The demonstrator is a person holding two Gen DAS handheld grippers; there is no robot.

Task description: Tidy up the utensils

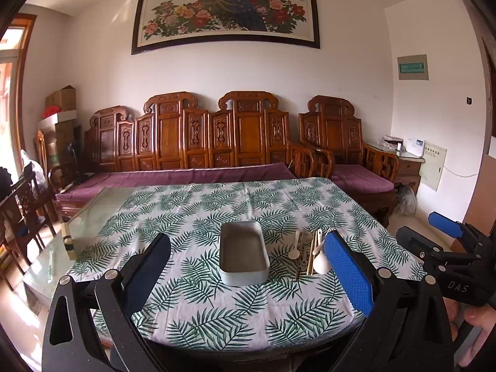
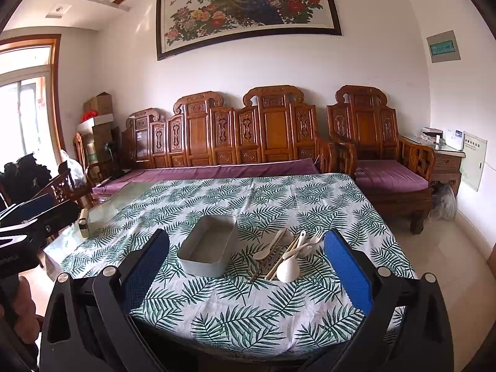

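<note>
Both grippers wide, tin point(image 2: 207, 249) beside utensils point(image 2: 286, 252).

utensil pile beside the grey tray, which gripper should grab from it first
Right. The utensil pile lies right of the grey tray, and the right gripper has it between its open jaws. The left gripper is centred on the tray instead.

A glass-topped table point(image 2: 124, 198) carried a white cloth printed with green fern leaves point(image 2: 248, 310) — the glass bare along its left side. On the cloth sat an empty grey rectangular tin point(image 2: 207, 249), and just right of it a loose pile of pale spoons, a fork and chopsticks point(image 2: 286, 252).
</note>
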